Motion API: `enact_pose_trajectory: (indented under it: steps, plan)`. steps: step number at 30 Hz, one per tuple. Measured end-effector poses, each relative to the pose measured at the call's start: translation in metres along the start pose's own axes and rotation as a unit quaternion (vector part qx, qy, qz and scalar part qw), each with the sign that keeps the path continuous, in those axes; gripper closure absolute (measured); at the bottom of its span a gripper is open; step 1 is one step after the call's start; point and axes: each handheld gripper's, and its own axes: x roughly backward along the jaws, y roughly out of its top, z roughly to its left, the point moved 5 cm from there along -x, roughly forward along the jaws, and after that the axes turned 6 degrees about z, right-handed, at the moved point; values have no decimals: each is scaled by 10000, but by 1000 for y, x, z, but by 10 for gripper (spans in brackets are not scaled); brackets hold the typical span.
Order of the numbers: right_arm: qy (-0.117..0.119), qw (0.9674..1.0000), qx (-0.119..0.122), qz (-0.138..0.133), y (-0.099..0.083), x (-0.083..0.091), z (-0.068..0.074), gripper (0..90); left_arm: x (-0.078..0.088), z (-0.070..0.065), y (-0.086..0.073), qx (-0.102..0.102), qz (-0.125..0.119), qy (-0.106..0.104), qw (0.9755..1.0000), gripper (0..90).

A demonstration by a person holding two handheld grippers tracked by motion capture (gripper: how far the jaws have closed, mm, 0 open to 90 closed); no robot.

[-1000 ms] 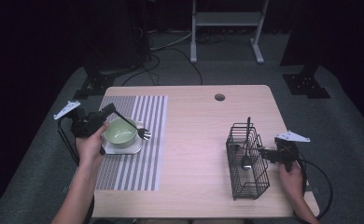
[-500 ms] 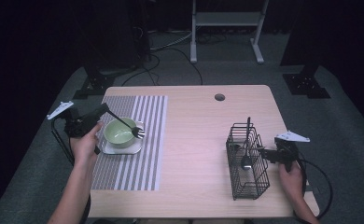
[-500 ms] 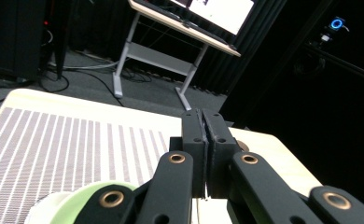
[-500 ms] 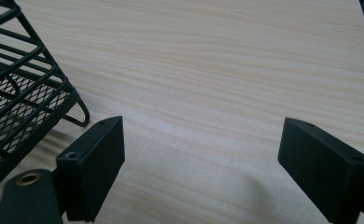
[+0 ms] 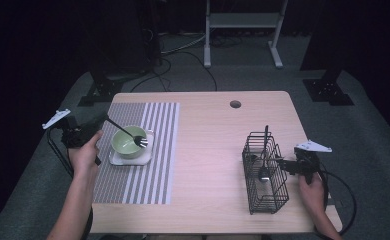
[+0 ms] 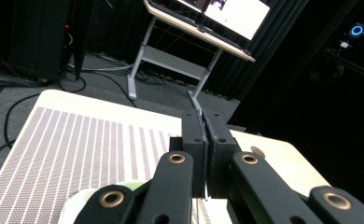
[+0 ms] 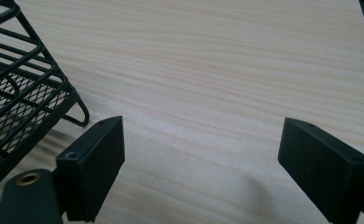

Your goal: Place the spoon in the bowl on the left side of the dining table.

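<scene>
Across the light wooden table, work from the striped placemat at left of the frame toward the black wire cutlery basket at lower right, probably where this utensil belongs, since other utensils already stand in it. Mind the white square plate and the green bowl on it. Just above that bowl, slanting down to the right, hangs the black-handled fork, tines over the bowl's right rim, handle end pinched at the upper left in the left gripper, jaws pressed nearly together on it. Lift clear of the rim before travelling sideways, so as not to tip the bowl. Hold the pinch firm, as a thin handle gripped at its end is likely to swivel. Beside the basket waits the right gripper, jaws wide and empty over bare wood; use it to steady the basket if needed. Lower tines-first through an open gap.
</scene>
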Motion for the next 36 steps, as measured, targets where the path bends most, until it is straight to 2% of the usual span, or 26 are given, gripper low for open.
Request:
enact_pose_trajectory:
  steps: [21, 36]
  plan:
    - [-4, 10000, 3, 3, 0, 0, 0, 136, 7, 24, -5, 175, -41, 306, 9994, 890]
    - [-7, 10000, 7, 5, 0, 0, 0, 136, 12, 37, -5, 182, -32, 538, 9984, 890]
